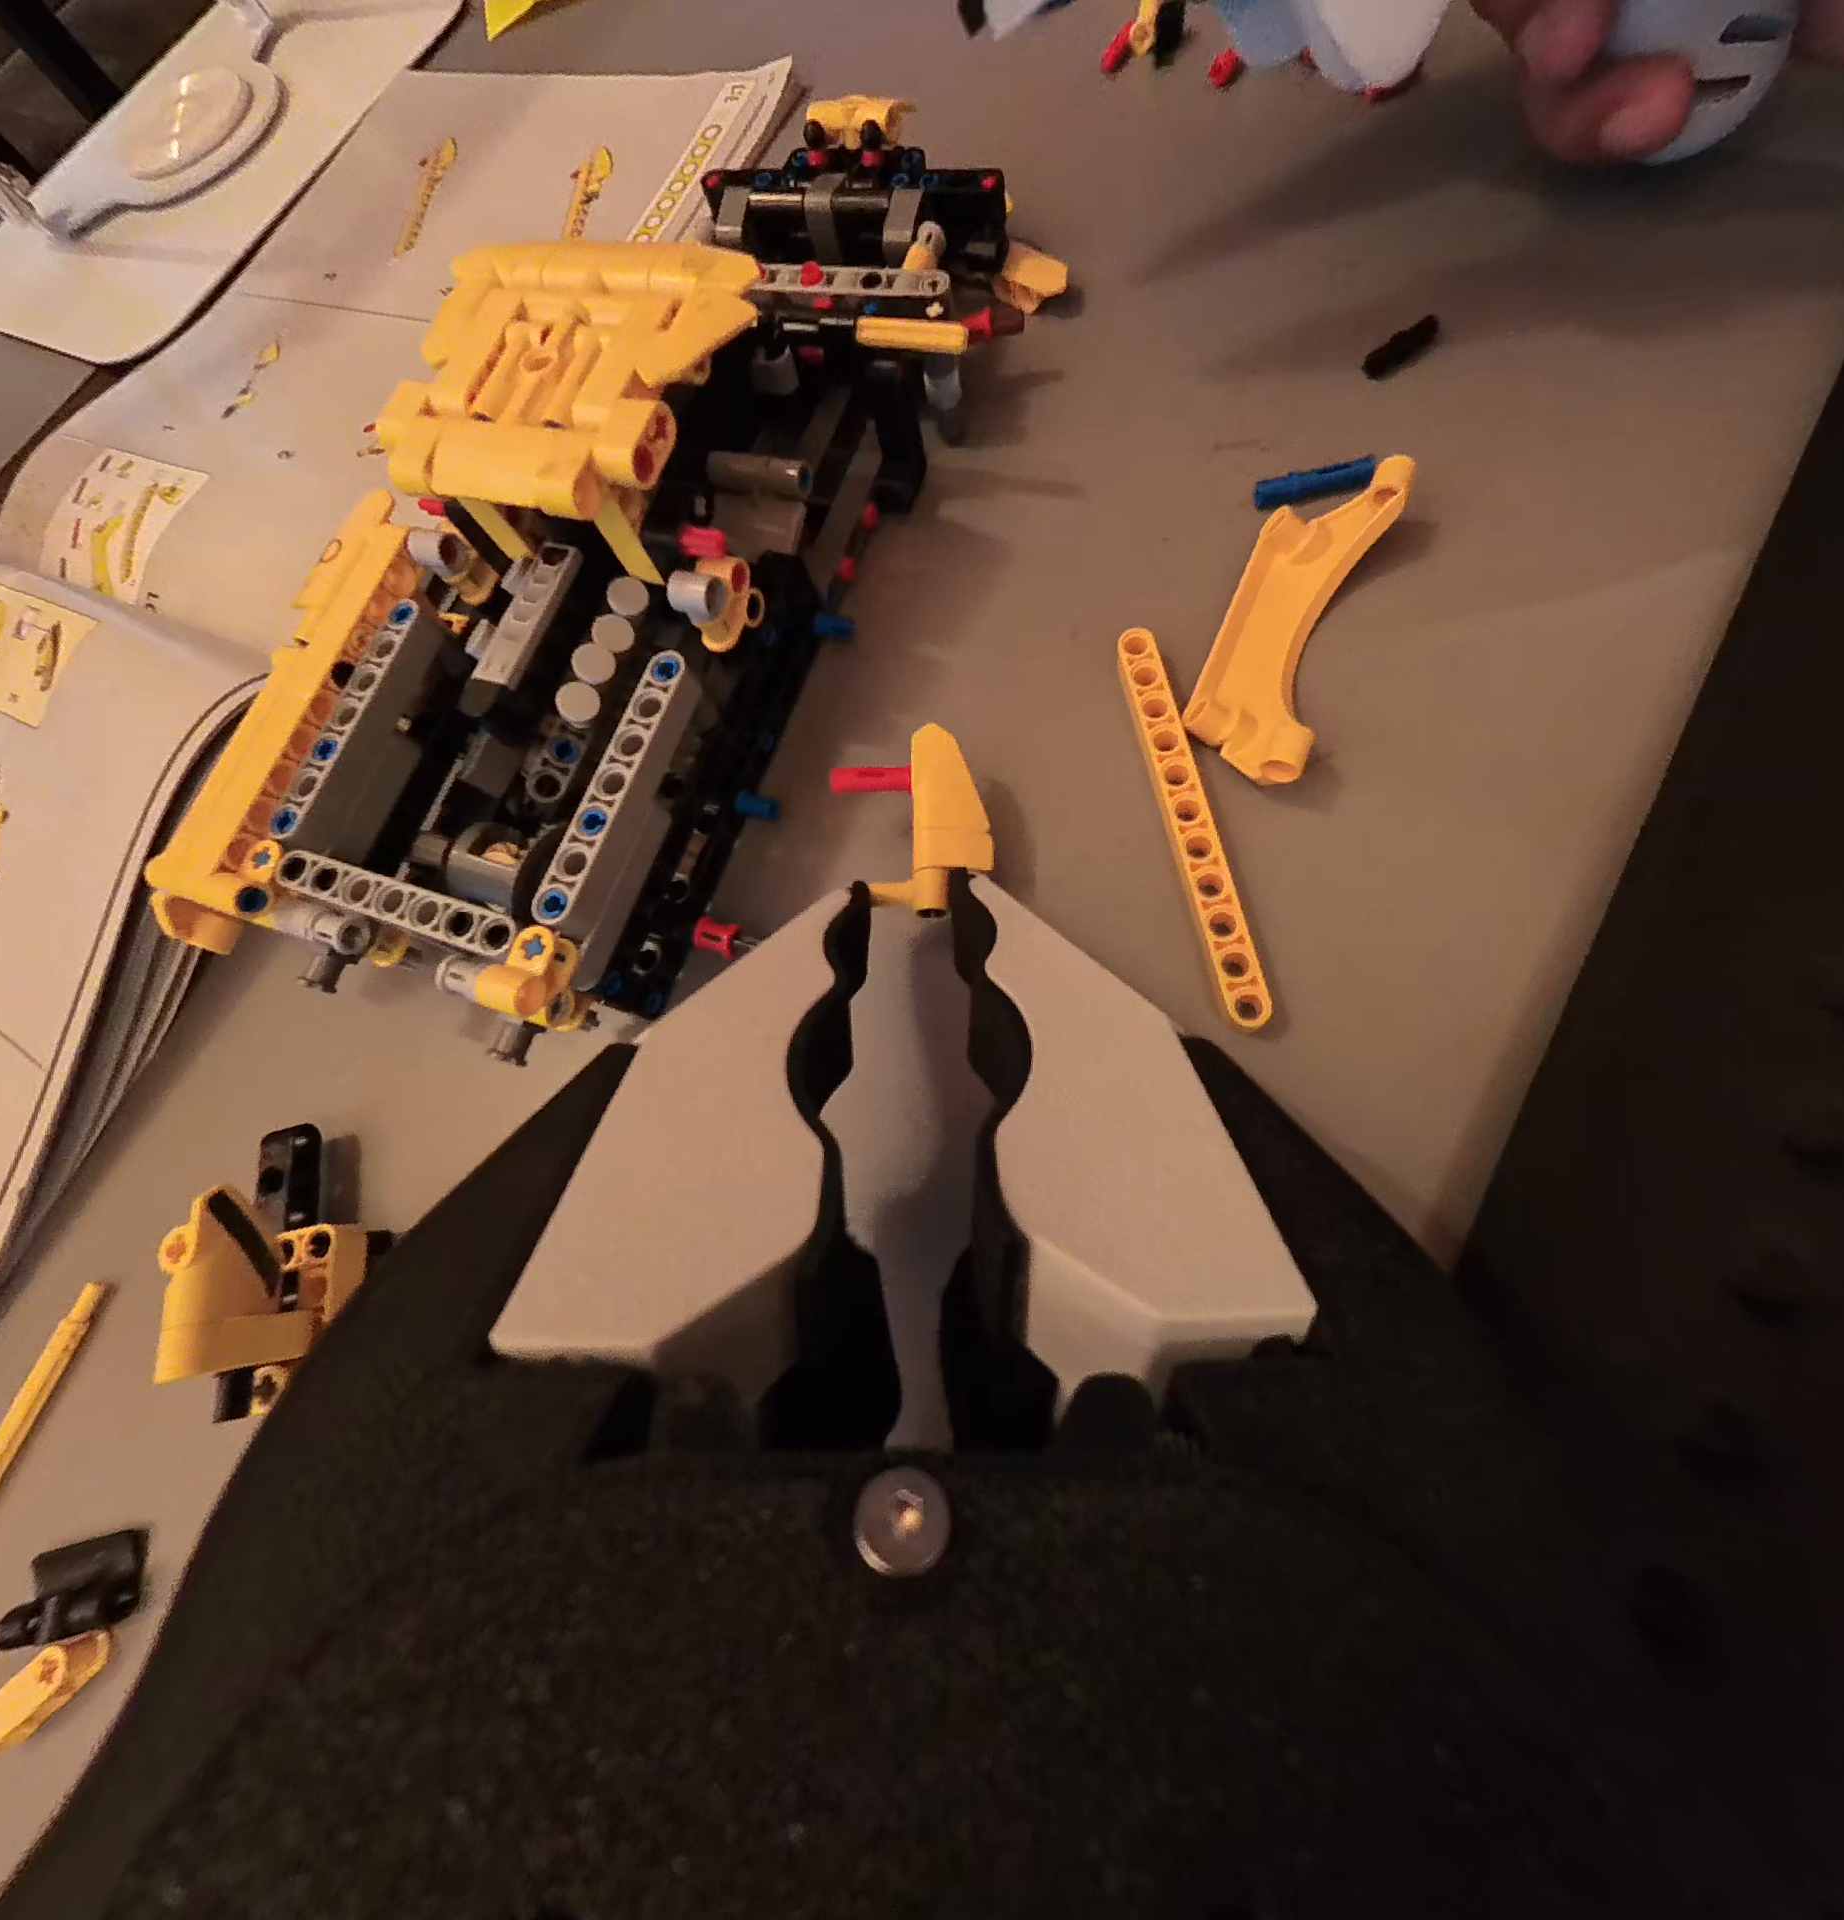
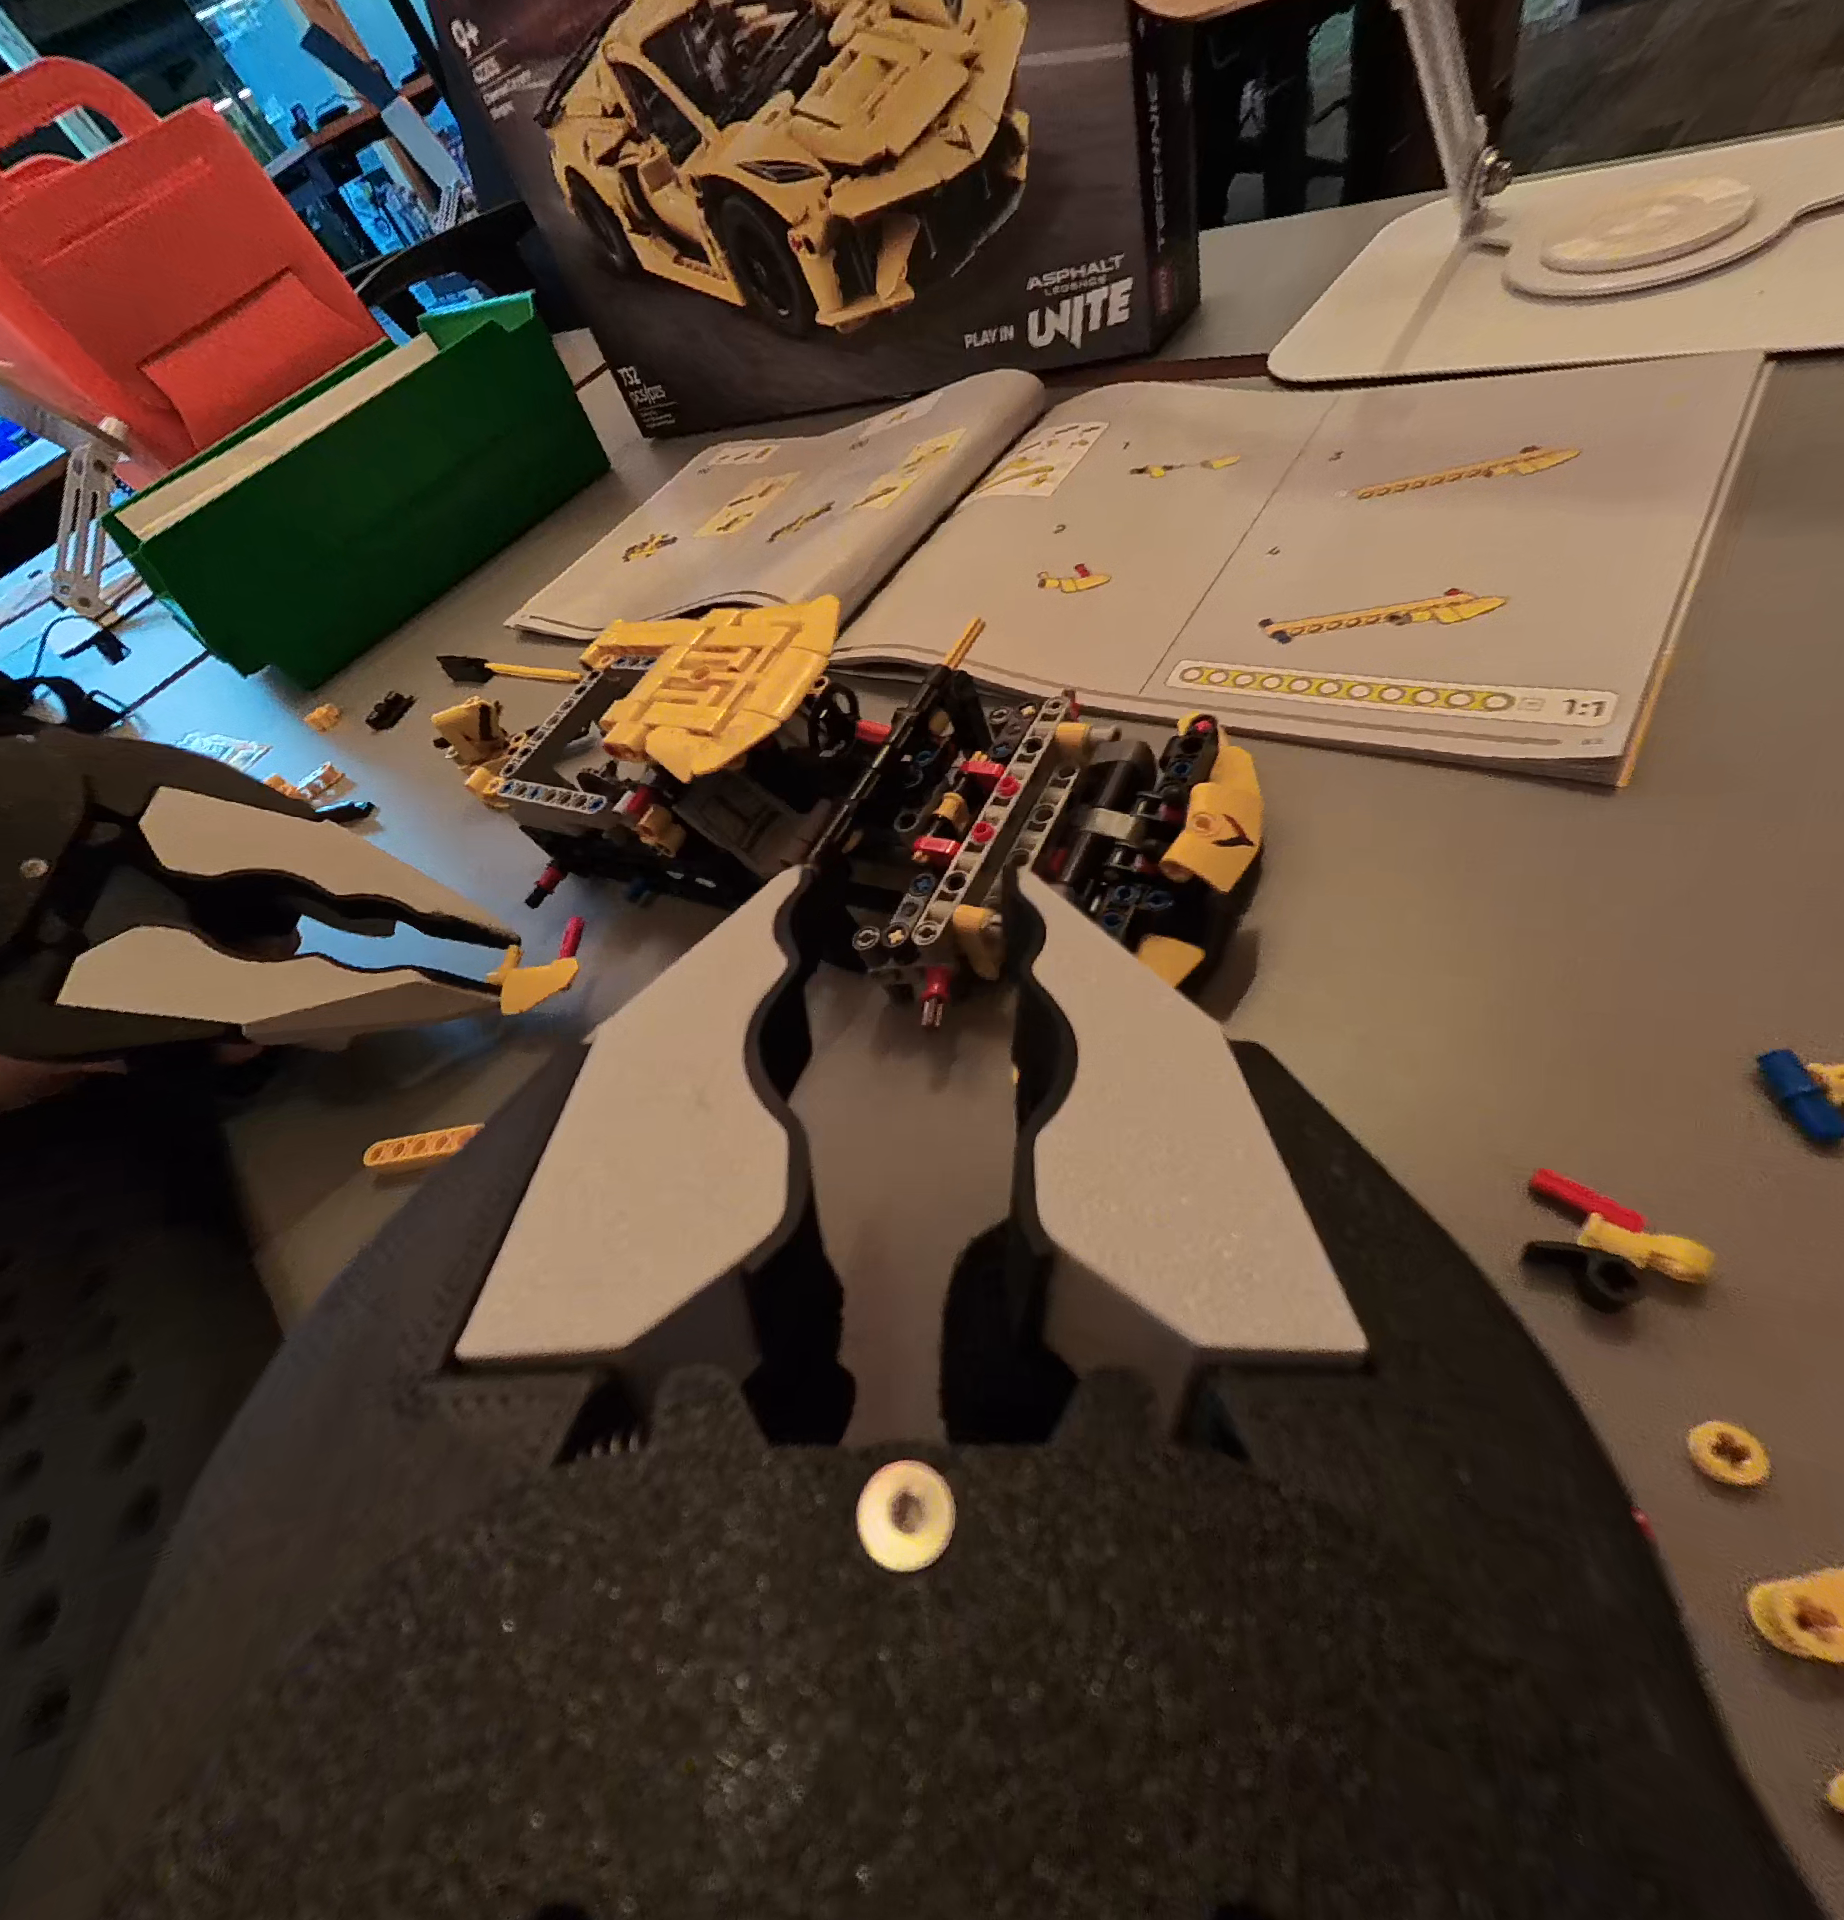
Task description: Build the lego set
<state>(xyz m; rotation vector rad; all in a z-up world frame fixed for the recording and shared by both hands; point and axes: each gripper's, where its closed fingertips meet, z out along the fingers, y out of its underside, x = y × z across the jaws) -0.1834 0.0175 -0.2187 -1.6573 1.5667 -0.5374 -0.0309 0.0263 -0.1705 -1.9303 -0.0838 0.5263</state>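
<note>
While the half-built yellow car lies on its side mid-bench, the left tongs are clenched on a small yellow sub-assembly with a red pin projecting from its side, held just beside the car's flank. The right tongs stand released and empty, their jaws spread either side of the car's front frame without visibly gripping it. The step in hand appears to be the side-strip assembly drawn in the open instruction booklet; the next move probably calls for mating the held piece to the long yellow beam, which lies beside a curved yellow panel toward the bench's right edge. Only the left wrist view shows that beam and panel clearly; only the right wrist view shows the set's box and a green bin along the far edge.
</note>
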